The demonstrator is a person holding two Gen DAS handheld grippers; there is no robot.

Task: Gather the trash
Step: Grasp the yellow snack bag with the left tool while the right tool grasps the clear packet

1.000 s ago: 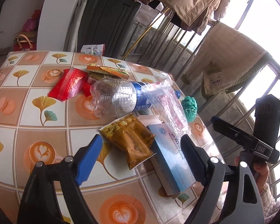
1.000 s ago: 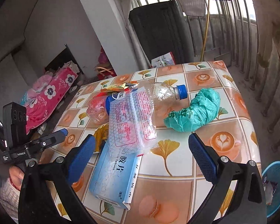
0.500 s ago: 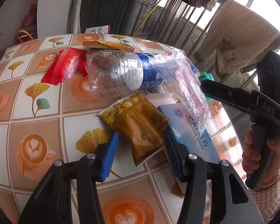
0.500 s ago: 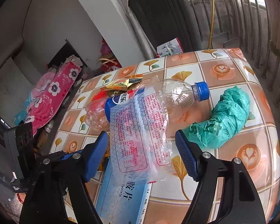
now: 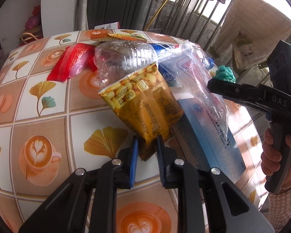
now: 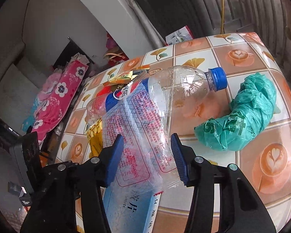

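The yellow foil peanut snack packet [image 5: 143, 104] is bracketed at its near end by the closing left tool [image 5: 147, 145], pads apparently just touching. Beside the packet, the clear printed plastic bag [image 6: 143, 128] lies between the closing right tool [image 6: 147, 151], not yet pinched. Both should be squeezed fully before lifting off the tiled-pattern bench [image 5: 38, 97].

one clear bottle [image 6: 176, 89], one yellow snack packet [image 5: 145, 106], one blue box [image 5: 209, 134], one green bag [image 6: 240, 116], one red wrapper [image 5: 71, 62]

"DAS" on right gripper [image 5: 277, 103], seemingly
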